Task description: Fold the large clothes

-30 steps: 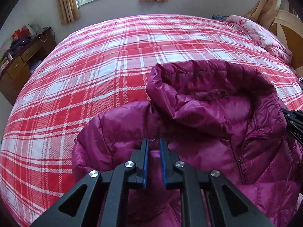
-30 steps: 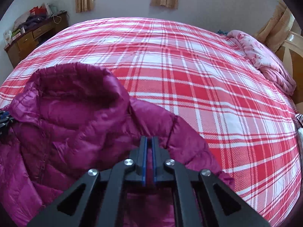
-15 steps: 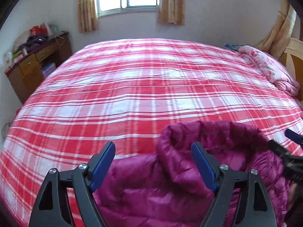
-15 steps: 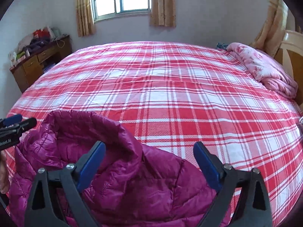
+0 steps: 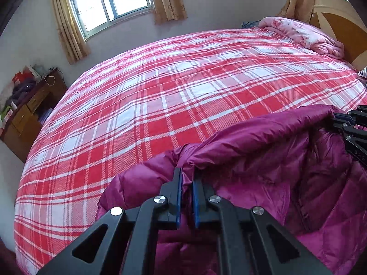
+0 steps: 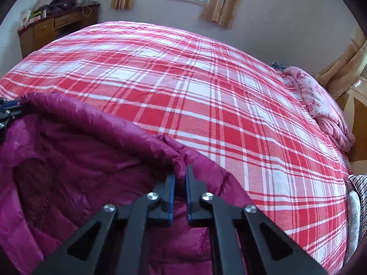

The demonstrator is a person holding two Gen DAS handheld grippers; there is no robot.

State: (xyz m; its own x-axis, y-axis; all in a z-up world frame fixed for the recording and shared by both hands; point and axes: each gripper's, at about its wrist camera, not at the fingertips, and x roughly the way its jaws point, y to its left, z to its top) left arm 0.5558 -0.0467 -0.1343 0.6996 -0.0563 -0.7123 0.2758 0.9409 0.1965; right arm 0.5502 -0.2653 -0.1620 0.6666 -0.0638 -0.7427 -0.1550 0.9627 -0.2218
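A magenta puffer jacket [image 5: 263,174] lies at the near edge of the bed; it also shows in the right wrist view [image 6: 80,171]. My left gripper [image 5: 186,178] is shut on the jacket's left shoulder by the collar. My right gripper [image 6: 180,178] is shut on the right shoulder by the collar. The collar edge stretches between them. The right gripper shows at the right edge of the left wrist view [image 5: 351,123], the left gripper at the left edge of the right wrist view [image 6: 9,112]. The jacket's lower part is hidden below both views.
A red and white plaid bedspread [image 5: 183,87] covers the bed. A pink quilt [image 5: 305,34] lies by the wooden headboard [image 5: 339,23] at the right. A wooden desk [image 6: 57,27] with clutter stands at the far left under the window.
Both grippers were shut on the jacket, opened wide half a second ago, and are now shut on the shoulders at the collar. The collar is now pulled out between them.
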